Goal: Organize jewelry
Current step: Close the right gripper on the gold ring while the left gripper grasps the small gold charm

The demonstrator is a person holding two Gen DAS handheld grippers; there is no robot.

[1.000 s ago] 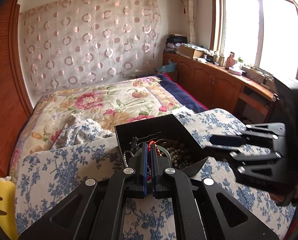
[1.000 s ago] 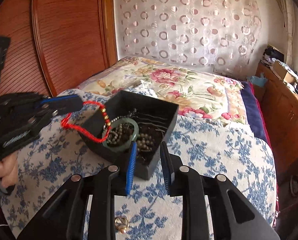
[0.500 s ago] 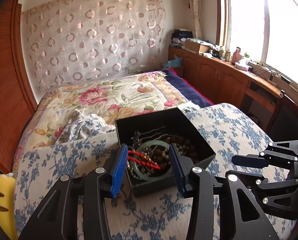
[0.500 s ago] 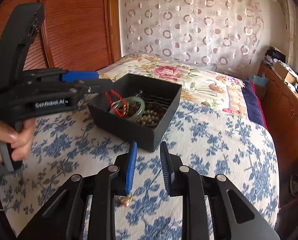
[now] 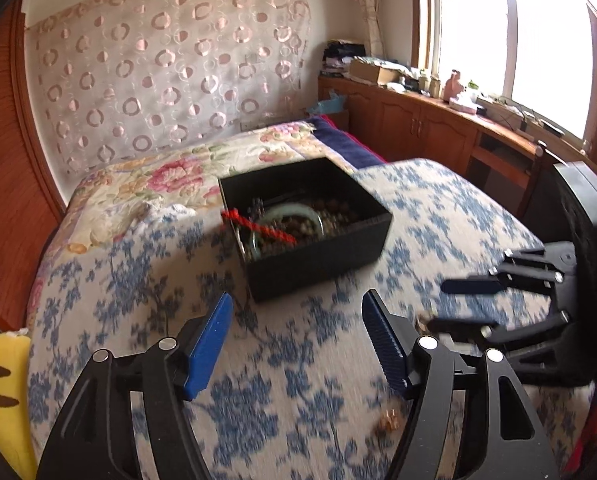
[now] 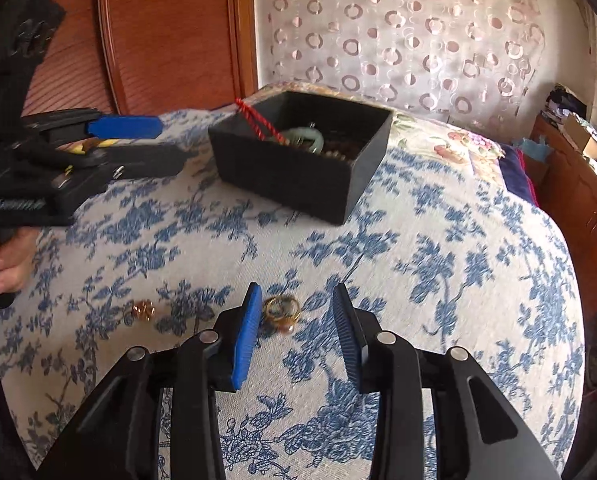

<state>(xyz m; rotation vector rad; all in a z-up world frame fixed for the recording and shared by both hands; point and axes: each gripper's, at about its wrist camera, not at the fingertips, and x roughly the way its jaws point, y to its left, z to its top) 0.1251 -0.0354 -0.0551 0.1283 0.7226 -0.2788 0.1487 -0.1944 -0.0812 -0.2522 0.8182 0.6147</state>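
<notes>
A black box [image 5: 318,258] [image 6: 290,176] on the blue-flowered cloth holds a green bangle [image 5: 294,216], dark beads and a red cord bracelet [image 5: 258,226] [image 6: 254,118] draped over its near-left rim. My left gripper [image 5: 296,312] is open and empty, drawn back from the box. My right gripper [image 6: 296,300] is open, low over the cloth, with a gold ring [image 6: 282,308] just ahead between its fingers. A small gold piece [image 6: 143,309] [image 5: 390,424] lies on the cloth to the ring's left.
A floral bedspread [image 5: 170,168] lies behind the box, below a wooden headboard [image 6: 170,32]. Wooden cabinets [image 5: 418,128] stand under the window at right. A yellow soft toy [image 5: 2,392] sits at the cloth's left edge.
My left gripper let the red bracelet go into the box, opened wide and drew back. My right gripper opened wider and dropped toward the gold ring.
</notes>
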